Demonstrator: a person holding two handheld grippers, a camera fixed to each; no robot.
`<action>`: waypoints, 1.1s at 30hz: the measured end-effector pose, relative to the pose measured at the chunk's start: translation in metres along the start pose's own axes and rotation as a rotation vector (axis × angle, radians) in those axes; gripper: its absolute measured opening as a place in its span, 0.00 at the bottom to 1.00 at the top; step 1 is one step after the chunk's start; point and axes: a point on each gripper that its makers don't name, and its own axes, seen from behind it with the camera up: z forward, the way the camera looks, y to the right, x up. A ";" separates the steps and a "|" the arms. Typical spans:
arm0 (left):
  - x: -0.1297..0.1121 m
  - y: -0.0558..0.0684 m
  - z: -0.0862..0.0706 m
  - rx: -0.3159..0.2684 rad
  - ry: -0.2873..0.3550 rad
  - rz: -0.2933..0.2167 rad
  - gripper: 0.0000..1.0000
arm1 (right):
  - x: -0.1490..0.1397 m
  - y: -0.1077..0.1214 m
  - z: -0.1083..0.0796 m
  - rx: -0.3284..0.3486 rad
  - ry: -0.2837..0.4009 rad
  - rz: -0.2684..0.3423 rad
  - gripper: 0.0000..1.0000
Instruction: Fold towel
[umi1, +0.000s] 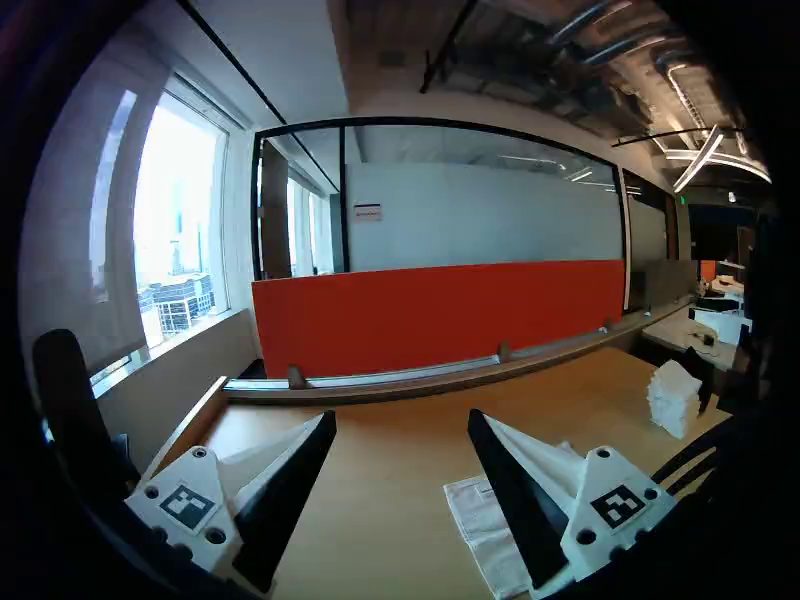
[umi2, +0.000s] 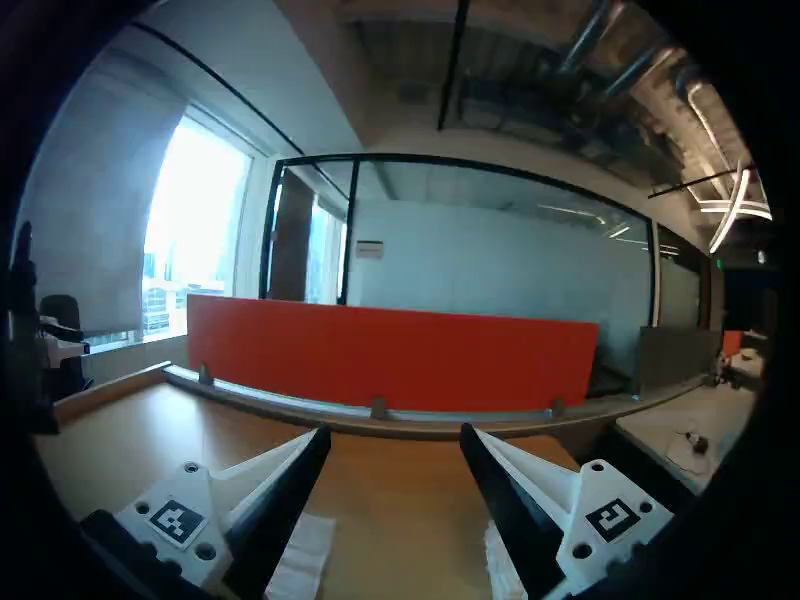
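white plastic left gripper (umi1: 398, 415) and right gripper (umi2: 393, 430) gape empty; pinching the flat white cloth towel (umi1: 482, 520), lower frame, unevenly could skew its fold.

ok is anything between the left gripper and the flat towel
Nothing visible: the flat towel lies on the wooden desk just beside the open left gripper; the stack of folded towels sits off to the side.

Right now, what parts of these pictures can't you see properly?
1. Flat towel, left gripper view: its right side is hidden behind one of the jaws, and its near end is cut off by the bottom edge.
2. White cloth, right gripper view: bits peek out beside the jaws; I cannot tell whether it is one piece or two.
3. Folded stack, left gripper view: too small to count the layers.
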 end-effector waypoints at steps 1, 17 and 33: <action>-0.001 0.003 0.000 -0.016 -0.010 0.008 0.98 | -0.002 -0.005 0.000 0.020 -0.014 -0.013 1.00; -0.034 0.049 0.003 -0.232 -0.138 0.126 0.98 | -0.035 -0.069 -0.003 0.303 -0.200 -0.164 1.00; -0.108 0.094 -0.001 -0.427 -0.287 0.146 0.98 | -0.112 -0.105 -0.016 0.494 -0.400 -0.205 1.00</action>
